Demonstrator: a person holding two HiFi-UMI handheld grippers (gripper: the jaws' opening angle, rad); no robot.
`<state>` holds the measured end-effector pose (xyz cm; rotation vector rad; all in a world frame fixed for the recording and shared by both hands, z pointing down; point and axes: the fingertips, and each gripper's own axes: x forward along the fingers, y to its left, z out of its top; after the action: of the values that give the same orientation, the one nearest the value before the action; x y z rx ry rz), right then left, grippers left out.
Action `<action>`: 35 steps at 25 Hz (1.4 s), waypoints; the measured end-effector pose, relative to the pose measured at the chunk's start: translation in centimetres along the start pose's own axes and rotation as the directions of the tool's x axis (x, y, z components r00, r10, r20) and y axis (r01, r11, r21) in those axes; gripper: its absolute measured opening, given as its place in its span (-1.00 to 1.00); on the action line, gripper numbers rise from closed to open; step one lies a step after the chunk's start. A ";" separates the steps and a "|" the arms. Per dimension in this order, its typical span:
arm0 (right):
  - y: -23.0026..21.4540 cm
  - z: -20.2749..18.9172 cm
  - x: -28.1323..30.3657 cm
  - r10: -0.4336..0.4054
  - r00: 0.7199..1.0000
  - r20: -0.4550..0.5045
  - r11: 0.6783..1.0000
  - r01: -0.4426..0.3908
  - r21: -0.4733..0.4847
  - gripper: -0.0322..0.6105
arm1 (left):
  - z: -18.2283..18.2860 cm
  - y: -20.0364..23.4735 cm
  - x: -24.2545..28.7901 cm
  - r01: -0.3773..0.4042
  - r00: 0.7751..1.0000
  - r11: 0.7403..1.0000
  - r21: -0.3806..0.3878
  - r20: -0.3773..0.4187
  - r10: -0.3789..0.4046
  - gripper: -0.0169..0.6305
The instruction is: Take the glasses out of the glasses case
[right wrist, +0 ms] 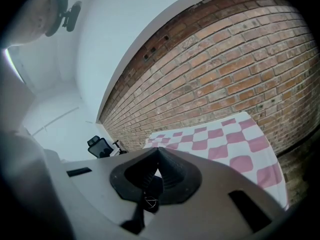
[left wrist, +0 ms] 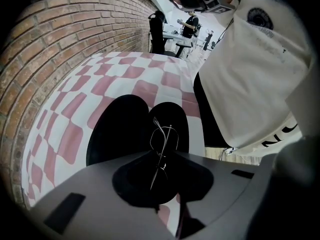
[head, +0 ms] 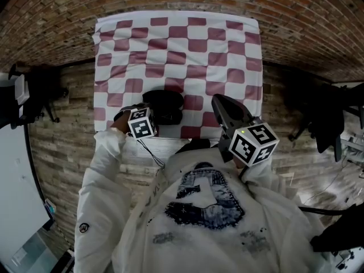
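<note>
An open black glasses case (head: 163,104) lies on the red-and-white checked cloth (head: 176,38) near the table's front edge. In the left gripper view its two dark halves (left wrist: 125,129) lie spread open below the jaws. A pair of thin wire-framed glasses (left wrist: 161,136) stands edge-on over the case, and my left gripper (left wrist: 161,156) is shut on the frame. From the head view, that left gripper (head: 152,117) points steeply down at the case's left end. My right gripper (head: 219,102) hovers to the right of the case, with its jaws together; in its own view the right gripper (right wrist: 159,151) holds nothing.
The checked cloth (right wrist: 215,144) covers a narrow table against brick (head: 296,21). Black office chairs (head: 40,90) stand at both sides. A white cable (head: 149,152) hangs at the table's front edge. People (left wrist: 190,24) stand far off in the left gripper view.
</note>
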<state>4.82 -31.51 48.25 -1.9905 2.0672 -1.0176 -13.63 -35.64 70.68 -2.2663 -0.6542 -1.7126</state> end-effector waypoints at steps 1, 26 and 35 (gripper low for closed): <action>0.0 0.0 0.0 0.000 1.000 0.000 1.000 0.000 0.000 -0.86 | 0.0 0.1 0.0 -0.005 1.000 1.000 -0.002 0.001 0.005 -0.74; 0.4 -0.7 -2.4 0.046 0.999 -0.005 0.999 -0.046 0.007 -0.86 | 2.0 0.9 -2.8 -0.194 0.973 0.969 -0.154 0.099 0.210 -0.90; 1.6 -1.3 -4.1 0.121 0.992 -0.027 0.992 -0.122 -0.017 -0.86 | 3.3 1.1 -6.6 -0.318 0.898 0.861 -0.398 0.164 0.407 -0.90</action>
<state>3.37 -27.40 46.86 -1.8431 2.1887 -1.0103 -11.78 -36.61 63.53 -2.6606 0.0803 -1.4730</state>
